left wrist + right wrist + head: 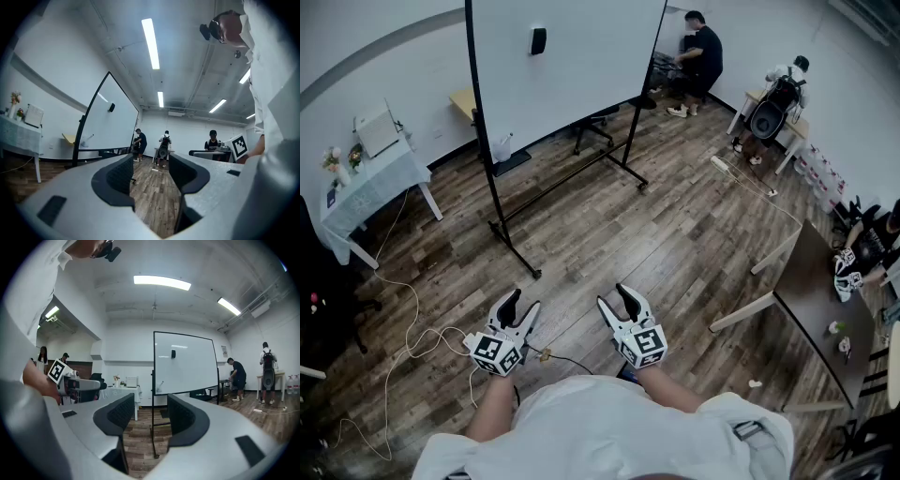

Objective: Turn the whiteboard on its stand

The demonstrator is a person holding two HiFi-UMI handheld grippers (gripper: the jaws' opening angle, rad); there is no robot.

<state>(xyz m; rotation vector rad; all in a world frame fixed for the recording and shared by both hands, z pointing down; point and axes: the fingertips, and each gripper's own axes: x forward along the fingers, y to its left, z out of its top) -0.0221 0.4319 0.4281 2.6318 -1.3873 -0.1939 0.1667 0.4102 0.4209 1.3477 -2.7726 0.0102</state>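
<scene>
A large white whiteboard [567,66] stands on a black wheeled stand [502,225] some way ahead of me; a black eraser [538,40] sticks to its face. It shows at the left in the left gripper view as the whiteboard [110,122] and straight ahead in the right gripper view as the whiteboard [185,363]. My left gripper [517,304] and right gripper [615,298] are held level close to my body, well short of the board. Both are open with nothing between the jaws.
A cloth-covered table [370,183] stands at the left with a white cable [398,328] trailing over the wood floor. A dark table [825,309] is at the right. People [698,56] work at desks at the far end, beyond office chairs.
</scene>
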